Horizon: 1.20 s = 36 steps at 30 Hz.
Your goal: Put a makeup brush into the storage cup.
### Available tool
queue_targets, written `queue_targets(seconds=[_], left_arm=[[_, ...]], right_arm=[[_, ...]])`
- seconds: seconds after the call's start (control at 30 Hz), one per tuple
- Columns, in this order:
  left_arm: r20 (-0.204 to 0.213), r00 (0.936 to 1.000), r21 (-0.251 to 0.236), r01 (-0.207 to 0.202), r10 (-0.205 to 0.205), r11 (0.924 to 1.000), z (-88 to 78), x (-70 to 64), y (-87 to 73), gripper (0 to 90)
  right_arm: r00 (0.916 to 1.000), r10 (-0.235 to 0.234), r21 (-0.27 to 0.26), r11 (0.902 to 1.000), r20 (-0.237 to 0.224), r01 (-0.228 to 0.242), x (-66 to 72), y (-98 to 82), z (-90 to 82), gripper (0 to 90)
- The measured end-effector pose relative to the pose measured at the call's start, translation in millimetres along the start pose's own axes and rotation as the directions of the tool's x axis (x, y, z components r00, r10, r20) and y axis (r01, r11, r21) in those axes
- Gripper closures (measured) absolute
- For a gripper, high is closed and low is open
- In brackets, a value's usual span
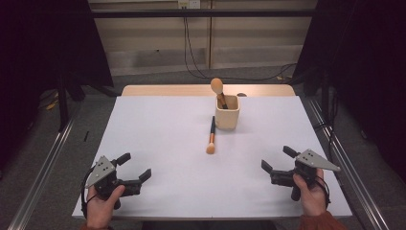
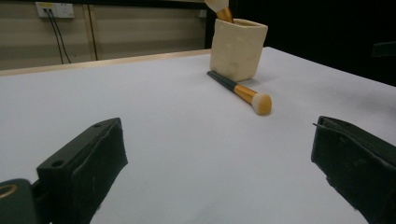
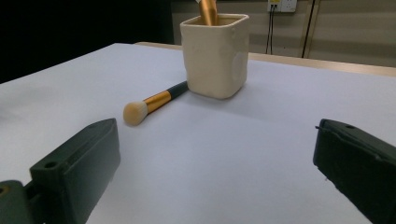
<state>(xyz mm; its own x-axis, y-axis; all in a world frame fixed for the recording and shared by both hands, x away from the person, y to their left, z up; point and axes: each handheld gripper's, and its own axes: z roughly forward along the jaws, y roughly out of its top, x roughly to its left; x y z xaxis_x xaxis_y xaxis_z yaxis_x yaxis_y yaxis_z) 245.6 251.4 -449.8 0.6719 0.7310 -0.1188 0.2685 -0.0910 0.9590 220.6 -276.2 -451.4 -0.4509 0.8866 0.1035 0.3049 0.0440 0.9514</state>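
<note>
From the high view, you hold the left gripper (image 1: 133, 166) near the table's (image 1: 158, 120) near-left corner and the right gripper (image 1: 277, 159) near its near-right corner, both with jaws spread wide and nothing between them, each well apart from the things in the middle. A cream square cup (image 1: 227, 112) stands upright toward the far side of the white tabletop, with a standing brush (image 1: 218, 89) leaning out of it, bristle head up. A second, loose brush (image 1: 211, 136) lies flat just in front of the cup, its dark handle end near the cup's base and its bristles pointing toward you. Nothing lies between either gripper and the brush. In the left gripper view, your two black jaws rise apart at the bottom corners, released; beyond them the loose brush (image 2: 240, 93) lies on the table (image 2: 154, 116) with its pale head nearest, the cup (image 2: 237, 47) behind it. In the right gripper view, the jaws are likewise parted and empty; the loose brush (image 3: 154, 103) lies left of the cup (image 3: 215, 55), handle end at the cup's foot, and the standing brush's gold ferrule (image 3: 208, 11) rises from the cup's mouth.
</note>
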Motion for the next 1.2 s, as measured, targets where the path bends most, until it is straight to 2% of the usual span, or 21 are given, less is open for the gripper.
queue_targets(seconds=[0.07, 0.17, 0.23, 0.3, 0.37, 1.03, 1.13, 1.2], left_arm=[[0.004, 1.0000, 0.001, -0.002, 0.002, 1.0000, -0.8, -1.0, -0.4, 3.0], [0.007, 0.9999, -0.003, -0.008, 0.008, 1.0000, -1.7, -2.2, -0.4, 3.0], [0.001, 1.0000, -0.004, -0.005, 0.005, 1.0000, -1.8, -2.5, -0.2, 3.0], [0.002, 1.0000, -0.006, -0.001, 0.001, 1.0000, -1.6, -3.1, -0.5, 3.0], [-0.002, 1.0000, -0.005, -0.005, 0.005, 1.0000, -1.6, -3.6, -0.4, 3.0], [-0.001, 1.0000, 0.005, -0.006, 0.006, 1.0000, -0.8, 0.7, -1.6, 3.0], [-0.005, 1.0000, 0.002, -0.002, 0.002, 1.0000, 0.1, 0.9, -1.6, 3.0], [-0.007, 1.0000, 0.004, -0.002, 0.002, 1.0000, 0.4, 1.9, -1.6, 3.0]], right_arm=[[0.9998, 0.017, -0.006, 0.9998, 0.004, -0.017, -0.9, -2.8, -4.8, 0.3], [0.9998, 0.004, 0.004, 1.0000, 0.022, -0.004, -0.6, -6.6, -13.1, 0.4], [0.9995, 0.023, -0.013, 0.9996, 0.023, -0.023, -1.0, -8.0, -18.2, 0.2], [0.9995, 0.022, -0.017, 0.9996, 0.023, -0.021, -2.7, -9.4, -20.8, 0.0], [0.9991, 0.035, -0.013, 0.9993, 0.024, -0.035, -4.3, -11.3, -20.8, 0.0], [0.9986, 0.051, -0.005, 0.9987, 0.013, -0.051, -2.2, -10.1, -14.0, 0.0], [0.9992, 0.039, 0.002, 0.9992, 0.004, -0.039, -2.6, -9.9, -15.5, 0.0], [0.9989, 0.046, -0.013, 0.9989, 0.006, -0.046, -3.3, -9.5, -15.1, 0.0]])
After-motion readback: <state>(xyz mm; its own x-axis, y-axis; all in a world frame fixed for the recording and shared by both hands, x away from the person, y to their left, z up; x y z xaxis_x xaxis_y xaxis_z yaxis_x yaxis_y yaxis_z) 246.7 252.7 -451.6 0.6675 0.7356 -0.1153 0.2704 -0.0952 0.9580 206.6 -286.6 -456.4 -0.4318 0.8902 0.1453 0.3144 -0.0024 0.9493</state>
